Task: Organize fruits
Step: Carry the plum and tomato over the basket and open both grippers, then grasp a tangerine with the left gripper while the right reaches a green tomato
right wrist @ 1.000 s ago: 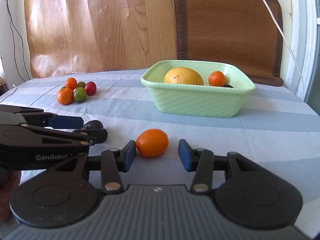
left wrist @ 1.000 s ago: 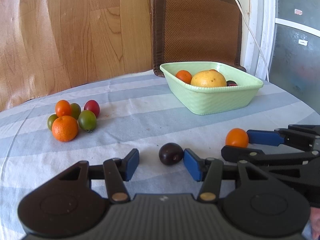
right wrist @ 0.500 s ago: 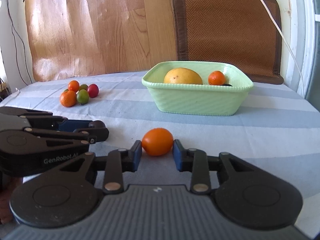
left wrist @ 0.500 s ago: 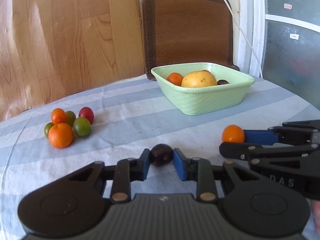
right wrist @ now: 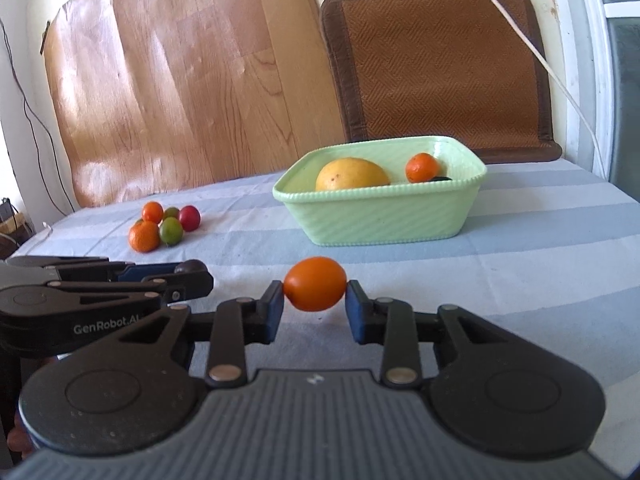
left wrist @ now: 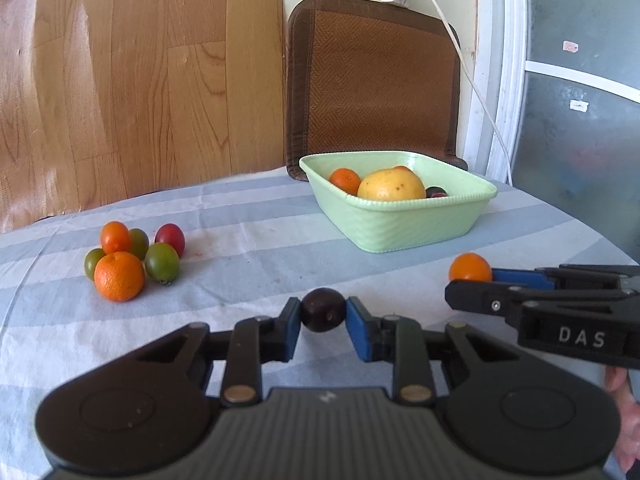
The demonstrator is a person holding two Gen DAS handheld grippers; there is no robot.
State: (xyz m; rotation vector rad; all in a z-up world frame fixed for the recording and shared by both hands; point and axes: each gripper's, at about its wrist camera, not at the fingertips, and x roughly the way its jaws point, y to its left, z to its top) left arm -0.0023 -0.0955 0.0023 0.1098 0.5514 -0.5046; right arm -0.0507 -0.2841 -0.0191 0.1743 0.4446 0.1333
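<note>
My left gripper (left wrist: 323, 312) is shut on a dark purple plum (left wrist: 323, 309) and holds it just above the striped cloth. My right gripper (right wrist: 315, 294) is shut on a small orange fruit (right wrist: 315, 289), also lifted; that fruit shows in the left wrist view (left wrist: 470, 267). A light green bowl (left wrist: 404, 226) stands beyond both grippers and holds a yellow fruit (left wrist: 391, 185), an orange and a dark fruit. The bowl also shows in the right wrist view (right wrist: 384, 216).
A cluster of small orange, green and red fruits (left wrist: 134, 258) lies on the cloth at the left, also in the right wrist view (right wrist: 164, 226). A brown woven chair back (left wrist: 374, 80) stands behind the bowl. A white cable (left wrist: 472, 80) hangs at the right.
Both grippers closed on their fruits: the left on the plum, the right on the orange fruit. Both have since lifted off the cloth.
</note>
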